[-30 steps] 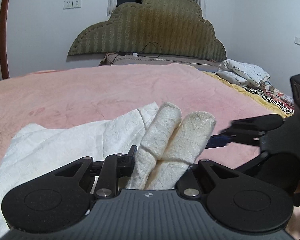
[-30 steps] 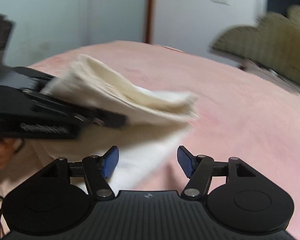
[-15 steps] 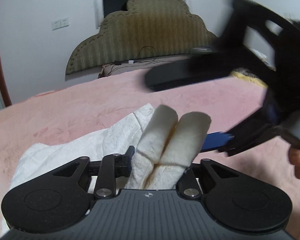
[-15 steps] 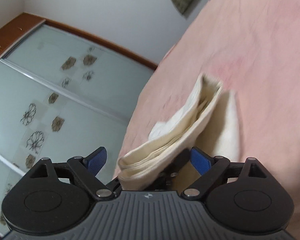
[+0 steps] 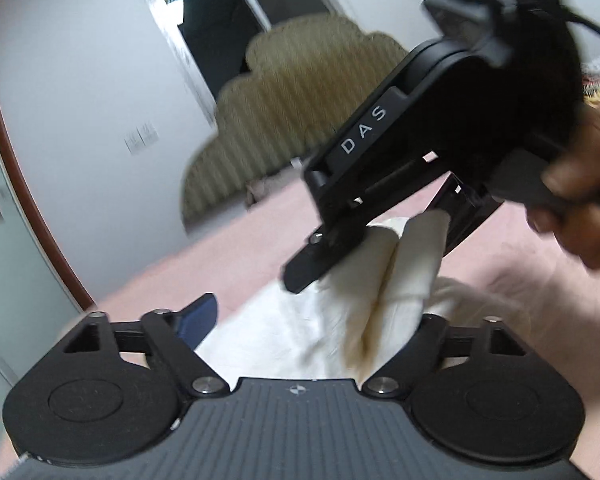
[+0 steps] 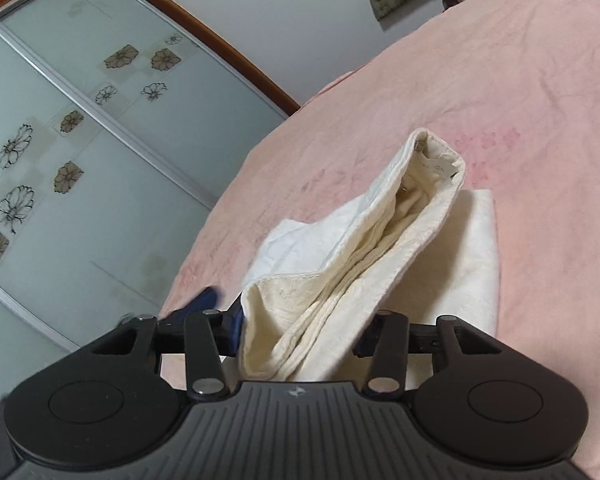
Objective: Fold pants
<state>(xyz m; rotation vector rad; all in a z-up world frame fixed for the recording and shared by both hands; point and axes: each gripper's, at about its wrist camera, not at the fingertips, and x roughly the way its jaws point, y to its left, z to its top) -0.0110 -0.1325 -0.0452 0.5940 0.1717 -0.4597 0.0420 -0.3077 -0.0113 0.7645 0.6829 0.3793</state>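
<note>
My left gripper (image 5: 312, 320) is opening, its jaws spreading wide and letting go of the folded cream pants (image 5: 384, 280). My right gripper (image 6: 300, 328) is closing on the pants' bunched end (image 6: 312, 320), lifting it above the pink bedspread (image 6: 520, 80).

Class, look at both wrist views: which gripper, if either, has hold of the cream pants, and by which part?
The right gripper is closing on the folded pants at their bunched near end. The left gripper is opening, its pads off the cloth.
</note>
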